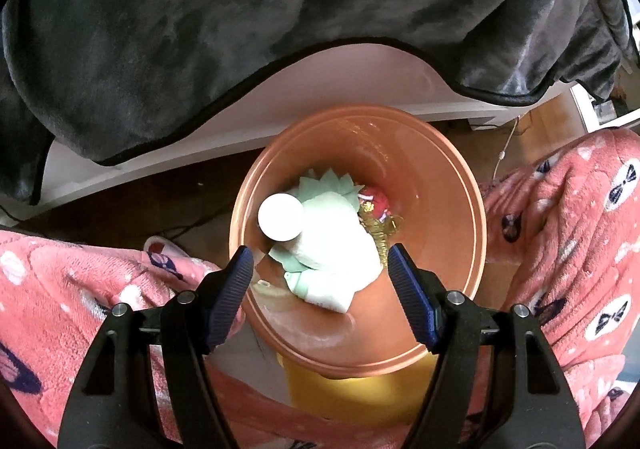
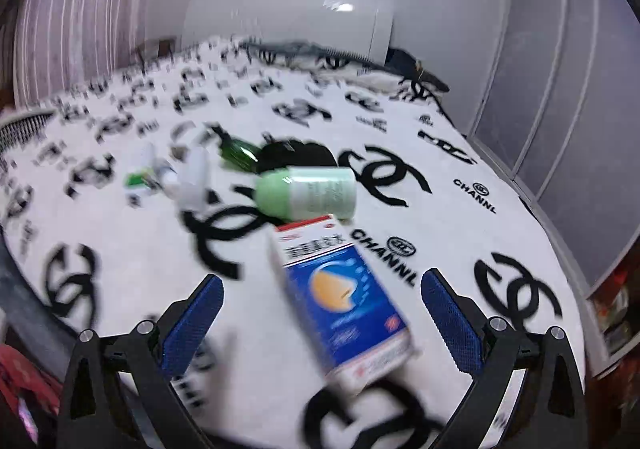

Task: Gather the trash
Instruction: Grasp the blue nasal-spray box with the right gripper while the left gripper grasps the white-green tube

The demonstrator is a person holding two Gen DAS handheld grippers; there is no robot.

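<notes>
Seen from above in the left wrist view, an orange bin [image 1: 476,217] holds a white-capped bottle [image 1: 280,215], crumpled pale green and white paper [image 1: 340,257] and a red and gold wrapper [image 1: 376,205]. My left gripper [image 1: 320,259] hangs over the bin's near side, open, with nothing between its pads. In the blurred right wrist view my right gripper [image 2: 322,278] is open wide above a bed, empty. A blue and white medicine box [image 2: 344,301] lies on the sheet below it. Farther back lie a light green bottle [image 2: 308,193], a dark green bottle [image 2: 238,151] and small white bottles [image 2: 192,177].
A person's legs in pink patterned pyjamas [image 1: 560,229] flank the bin on a wood floor. A grey blanket [image 1: 240,9] drapes over the white bed frame [image 1: 320,89] behind it. The white sheet with black logos [image 2: 460,209] covers the bed; grey wardrobe doors [image 2: 560,89] stand on the right.
</notes>
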